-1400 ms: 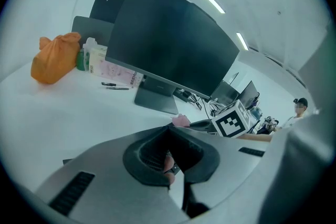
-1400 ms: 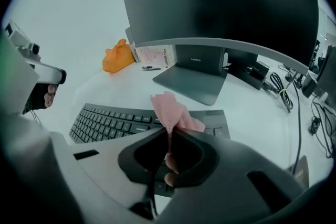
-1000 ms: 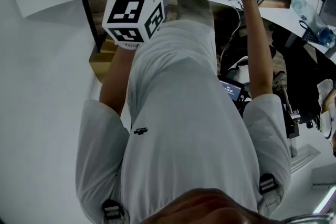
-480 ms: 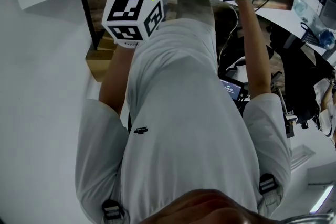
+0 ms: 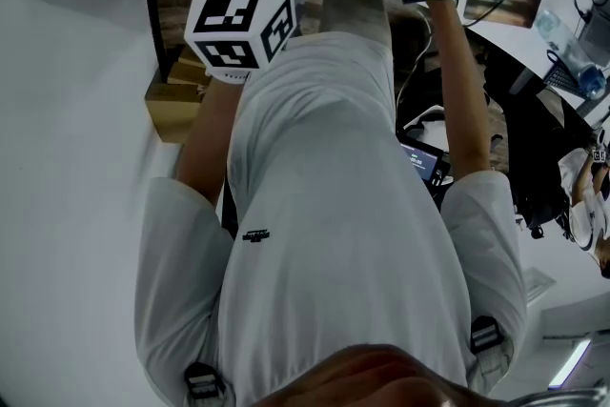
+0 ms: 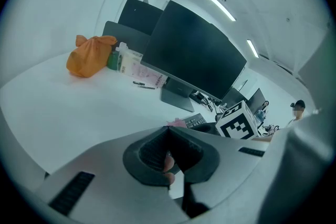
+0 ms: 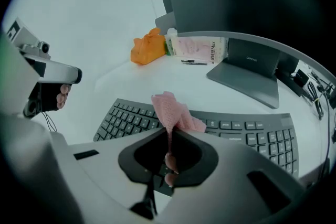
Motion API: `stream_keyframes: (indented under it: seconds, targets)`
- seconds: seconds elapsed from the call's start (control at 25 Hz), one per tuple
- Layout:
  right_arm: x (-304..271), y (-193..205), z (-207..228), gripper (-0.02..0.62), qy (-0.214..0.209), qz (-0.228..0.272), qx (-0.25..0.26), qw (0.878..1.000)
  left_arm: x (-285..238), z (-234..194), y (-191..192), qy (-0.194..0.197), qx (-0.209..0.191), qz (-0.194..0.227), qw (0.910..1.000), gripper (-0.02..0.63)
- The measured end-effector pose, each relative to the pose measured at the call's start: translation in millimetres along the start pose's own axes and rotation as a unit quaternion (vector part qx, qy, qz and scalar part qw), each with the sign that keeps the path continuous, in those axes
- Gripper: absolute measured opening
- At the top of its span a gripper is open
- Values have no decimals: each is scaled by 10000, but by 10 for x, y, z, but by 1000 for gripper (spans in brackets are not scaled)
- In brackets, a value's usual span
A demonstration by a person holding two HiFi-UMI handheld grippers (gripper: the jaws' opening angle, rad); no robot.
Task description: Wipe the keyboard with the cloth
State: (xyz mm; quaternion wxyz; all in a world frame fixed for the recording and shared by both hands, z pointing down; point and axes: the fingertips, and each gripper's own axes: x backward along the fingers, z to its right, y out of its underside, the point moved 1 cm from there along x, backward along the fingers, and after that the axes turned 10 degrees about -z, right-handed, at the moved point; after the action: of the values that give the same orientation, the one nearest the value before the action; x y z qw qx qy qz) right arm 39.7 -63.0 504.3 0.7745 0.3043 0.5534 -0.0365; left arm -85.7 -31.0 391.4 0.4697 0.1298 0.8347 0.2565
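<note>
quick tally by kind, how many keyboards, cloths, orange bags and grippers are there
keyboard: 1
pink cloth: 1
orange bag: 1
grippers: 2 (left gripper, right gripper)
total: 5

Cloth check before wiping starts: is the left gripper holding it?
No, the pink cloth is pinched in the right gripper; the left gripper holds nothing.
</note>
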Motion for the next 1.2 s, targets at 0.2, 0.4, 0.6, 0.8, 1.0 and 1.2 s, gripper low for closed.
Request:
stream_keyframes:
  seconds: [0.2,0.4,0.6,0.8,1.0,1.2]
  targets:
    - [-61,-37,-203,28,-97,-27,87,9999,102,-121,75,-77,99,39,9999,14]
    - [-107,-81,-424,28,-217,-39,173,9996,208,-233,148,-167,220,85,9996,14]
    - [-150,-129,-595,28,-321,-42,189,9993,290,-340,213,-262,325,118,9991,14]
    - [-196,-168,-764,28,-438,-69,279,9986,365,-412,277,-362,425,141,9983,14]
    - [-238,-194,-937,28,-530,-128,451,9975,458,-472,340,-426,467,168,9979,14]
    - [-284,-224,-1111,28,-632,-159,523,9965,513,-515,431,-466,532,136,9974,14]
